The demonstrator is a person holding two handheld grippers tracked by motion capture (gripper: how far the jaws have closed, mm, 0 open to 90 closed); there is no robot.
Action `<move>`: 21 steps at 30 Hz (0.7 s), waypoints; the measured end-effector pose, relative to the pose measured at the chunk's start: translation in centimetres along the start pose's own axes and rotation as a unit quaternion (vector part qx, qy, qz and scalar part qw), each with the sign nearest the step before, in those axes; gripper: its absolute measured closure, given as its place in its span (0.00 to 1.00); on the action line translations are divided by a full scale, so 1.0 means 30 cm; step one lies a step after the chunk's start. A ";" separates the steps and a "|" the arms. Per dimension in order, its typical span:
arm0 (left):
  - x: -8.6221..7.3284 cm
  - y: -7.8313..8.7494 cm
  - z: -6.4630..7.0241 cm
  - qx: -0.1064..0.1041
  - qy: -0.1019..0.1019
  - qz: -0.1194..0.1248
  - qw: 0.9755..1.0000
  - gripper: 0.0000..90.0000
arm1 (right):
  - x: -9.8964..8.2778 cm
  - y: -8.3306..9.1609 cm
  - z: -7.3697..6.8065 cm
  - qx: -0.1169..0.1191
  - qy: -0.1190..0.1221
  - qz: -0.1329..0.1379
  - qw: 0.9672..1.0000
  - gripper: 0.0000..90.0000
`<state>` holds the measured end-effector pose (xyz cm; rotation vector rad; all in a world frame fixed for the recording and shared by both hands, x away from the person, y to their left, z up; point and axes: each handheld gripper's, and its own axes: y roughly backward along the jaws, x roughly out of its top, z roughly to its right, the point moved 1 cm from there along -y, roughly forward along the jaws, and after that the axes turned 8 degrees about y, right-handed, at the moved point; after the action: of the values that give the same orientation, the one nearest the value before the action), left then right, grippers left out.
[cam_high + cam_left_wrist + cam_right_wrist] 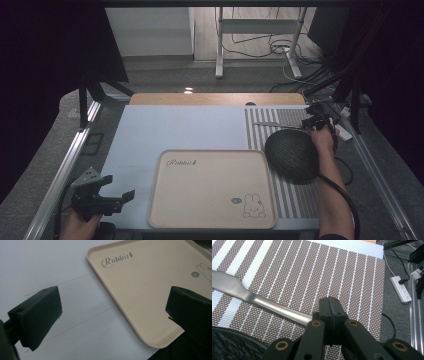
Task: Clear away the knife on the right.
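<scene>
Both tongs are in play, but only 1 is working. Right-hand tongs have their jaws clamped together on the handle end of a metal knife, which lies flat on the striped placemat at the far right of the table. In the high view the right gripper sits just beyond a dark round bowl, with the knife stretching leftward from it. Left-hand tongs rest near the table's front left corner, jaws wide apart with nothing between them, beside the beige tray.

The step in hand looks like the pick-up of the knife: grip made, lift not yet begun. Next would likely be a clean raise off the placemat, keeping the thin handle from twisting in the pads, then a carry past the bowl, probably toward the tray.
</scene>
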<state>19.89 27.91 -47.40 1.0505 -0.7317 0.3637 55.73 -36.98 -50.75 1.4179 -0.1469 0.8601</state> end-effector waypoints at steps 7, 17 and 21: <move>0.000 0.000 0.002 0.002 -0.003 0.000 1.000 0.01 | -0.020 -0.004 0.014 0.004 -0.007 -0.017 1.000 1.00; 0.001 -0.001 0.003 0.000 -0.005 -0.001 1.000 0.01 | -0.054 0.041 0.018 0.064 -0.018 -0.049 0.997 1.00; 0.002 -0.003 0.005 0.001 -0.007 -0.002 1.000 0.01 | -0.069 0.051 0.023 0.083 -0.028 -0.053 0.995 1.00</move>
<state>19.93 27.74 -47.36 1.0575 -0.7418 0.3537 53.63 -38.62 -50.57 1.5919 -0.0437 0.7594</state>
